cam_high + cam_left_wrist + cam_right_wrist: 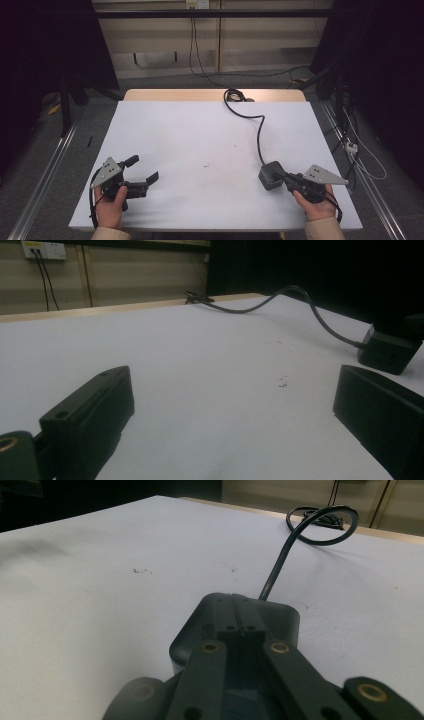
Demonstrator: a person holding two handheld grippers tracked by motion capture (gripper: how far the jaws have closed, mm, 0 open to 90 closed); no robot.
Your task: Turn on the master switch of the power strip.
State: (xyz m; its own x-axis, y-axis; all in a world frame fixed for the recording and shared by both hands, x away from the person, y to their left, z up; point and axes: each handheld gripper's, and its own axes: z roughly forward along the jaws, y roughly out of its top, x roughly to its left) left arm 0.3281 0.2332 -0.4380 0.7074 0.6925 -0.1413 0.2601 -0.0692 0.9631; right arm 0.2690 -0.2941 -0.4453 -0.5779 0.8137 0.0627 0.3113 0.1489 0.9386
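White table top (200,135) – small dark specks (206,164) mid-surface; wall socket (196,4) beyond – grey floor.

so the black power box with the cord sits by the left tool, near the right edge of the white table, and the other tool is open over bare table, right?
Not quite: the black power box sits at the tip of the right tool, as the high view shows. The rest holds: it lies near the right edge of the white table, its cord runs to the far edge, and the left tool is open over bare table.

We see a lab test rig: a white bench (200,145) between metal rails (45,175), black curtains (55,40), loose cables (365,165) on the floor.
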